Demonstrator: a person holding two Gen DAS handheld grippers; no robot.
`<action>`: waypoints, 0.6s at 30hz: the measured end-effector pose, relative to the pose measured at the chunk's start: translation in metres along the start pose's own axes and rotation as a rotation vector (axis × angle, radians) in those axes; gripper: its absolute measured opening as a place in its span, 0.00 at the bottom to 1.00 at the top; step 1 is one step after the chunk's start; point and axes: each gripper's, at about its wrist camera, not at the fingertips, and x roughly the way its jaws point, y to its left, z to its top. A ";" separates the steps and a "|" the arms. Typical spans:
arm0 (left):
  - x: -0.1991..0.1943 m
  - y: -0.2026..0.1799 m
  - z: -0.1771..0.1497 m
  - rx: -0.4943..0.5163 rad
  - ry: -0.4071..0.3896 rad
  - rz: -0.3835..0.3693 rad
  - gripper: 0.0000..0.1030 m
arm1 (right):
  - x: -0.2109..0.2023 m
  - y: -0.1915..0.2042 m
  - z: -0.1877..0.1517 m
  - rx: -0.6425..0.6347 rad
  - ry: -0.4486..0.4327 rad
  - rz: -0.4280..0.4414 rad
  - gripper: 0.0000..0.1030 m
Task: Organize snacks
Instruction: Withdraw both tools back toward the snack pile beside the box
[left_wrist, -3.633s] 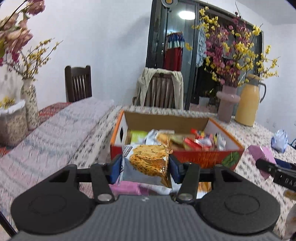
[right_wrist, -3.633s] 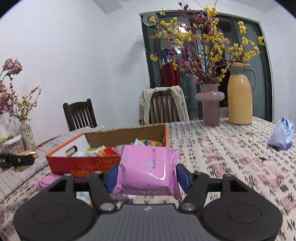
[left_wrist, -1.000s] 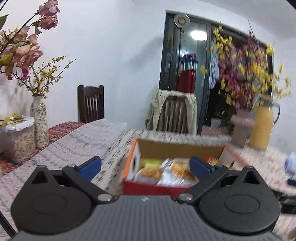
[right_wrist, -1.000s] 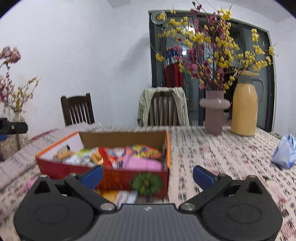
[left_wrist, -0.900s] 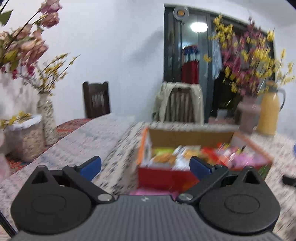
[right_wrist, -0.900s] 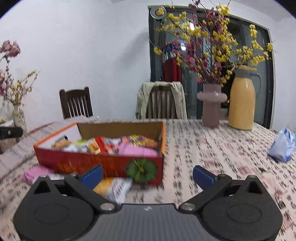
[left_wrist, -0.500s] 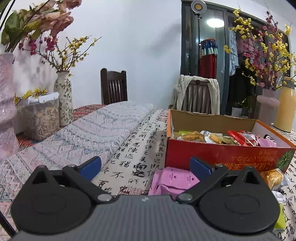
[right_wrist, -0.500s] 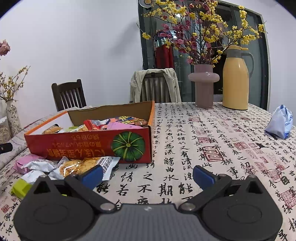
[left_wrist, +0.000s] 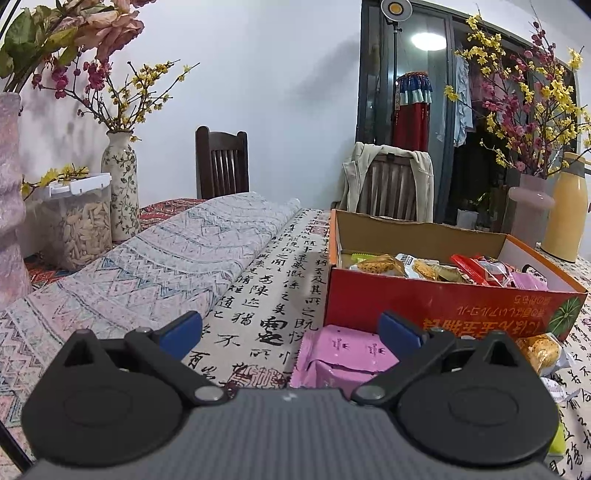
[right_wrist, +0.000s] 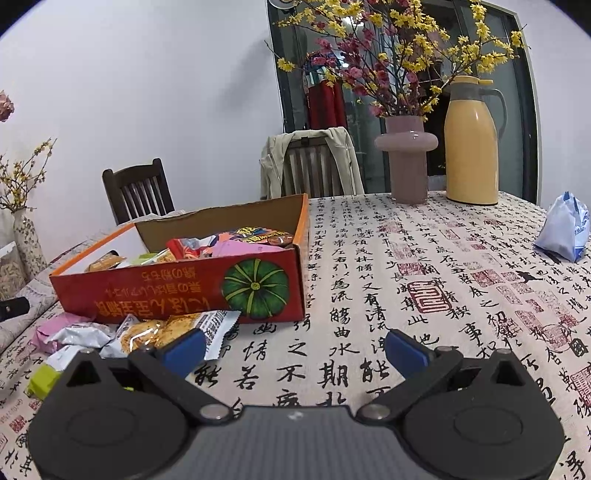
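Note:
A red cardboard box (left_wrist: 436, 306) with a pumpkin print (right_wrist: 255, 288) holds several snack packets. In the left wrist view my left gripper (left_wrist: 291, 328) is open and empty, low over the table, with a pink snack packet (left_wrist: 340, 354) lying just inside its right finger, in front of the box. In the right wrist view my right gripper (right_wrist: 295, 347) is open and empty over bare cloth, right of the box. A cracker packet (right_wrist: 173, 332) lies by its left finger, with a silver packet (right_wrist: 81, 334), a pink packet (right_wrist: 48, 330) and a green one (right_wrist: 42, 380) further left.
The table carries a calligraphy cloth (right_wrist: 424, 280). A folded patterned blanket (left_wrist: 155, 266) lies left of the box. A pink vase (right_wrist: 406, 162), a yellow jug (right_wrist: 471, 144) and a blue-white bag (right_wrist: 563, 229) stand at the back right. A jar (left_wrist: 79, 221) and vase (left_wrist: 120, 184) stand at far left.
Both grippers let go of their packets, which now lie in the box, then drew back and dropped low to the table. The left one now sits by the pink packet.

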 end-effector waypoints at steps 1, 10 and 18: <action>0.000 0.001 0.000 -0.003 0.001 -0.001 1.00 | 0.000 0.000 0.000 0.002 0.001 0.000 1.00; 0.001 0.006 0.000 -0.037 0.006 -0.011 1.00 | 0.003 -0.002 0.000 0.017 0.017 -0.005 1.00; 0.002 0.009 0.000 -0.055 0.014 -0.024 1.00 | 0.005 -0.002 0.000 0.024 0.024 -0.026 1.00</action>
